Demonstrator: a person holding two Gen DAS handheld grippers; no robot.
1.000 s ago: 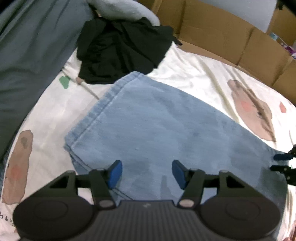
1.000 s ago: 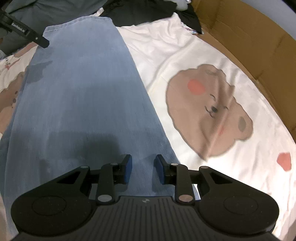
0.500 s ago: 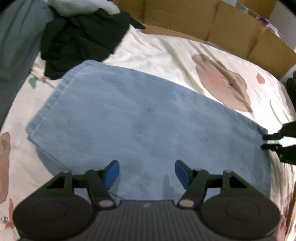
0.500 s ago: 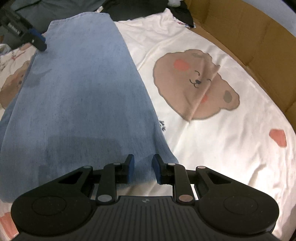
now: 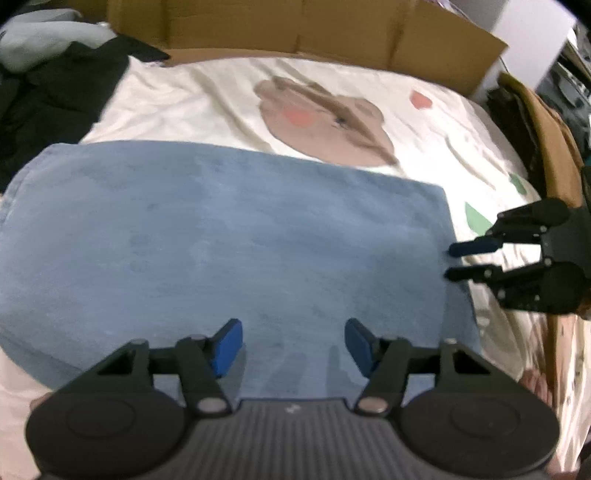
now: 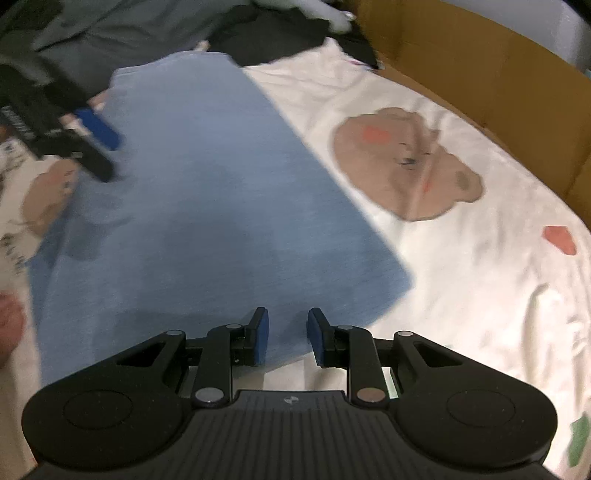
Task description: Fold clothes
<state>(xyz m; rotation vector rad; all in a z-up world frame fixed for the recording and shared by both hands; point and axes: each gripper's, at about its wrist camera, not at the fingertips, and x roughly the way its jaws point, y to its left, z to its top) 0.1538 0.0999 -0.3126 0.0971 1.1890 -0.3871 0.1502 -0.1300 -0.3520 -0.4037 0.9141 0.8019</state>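
Note:
A folded light-blue denim garment lies flat on a cream bedsheet with bear prints; it also shows in the right wrist view. My left gripper is open and empty, hovering over the garment's near long edge. My right gripper is open and empty, with its jaws a narrow gap apart over the garment's short end. It shows from the side in the left wrist view, at the right end. The left gripper shows in the right wrist view.
A black garment and a pale grey one are heaped at the far left of the bed. Brown cardboard walls the far side and shows on the right in the right wrist view. Dark grey cloth lies beyond the denim.
My left gripper has swung right along the garment's long edge. My right gripper has pulled back to the short end and its jaws have opened slightly.

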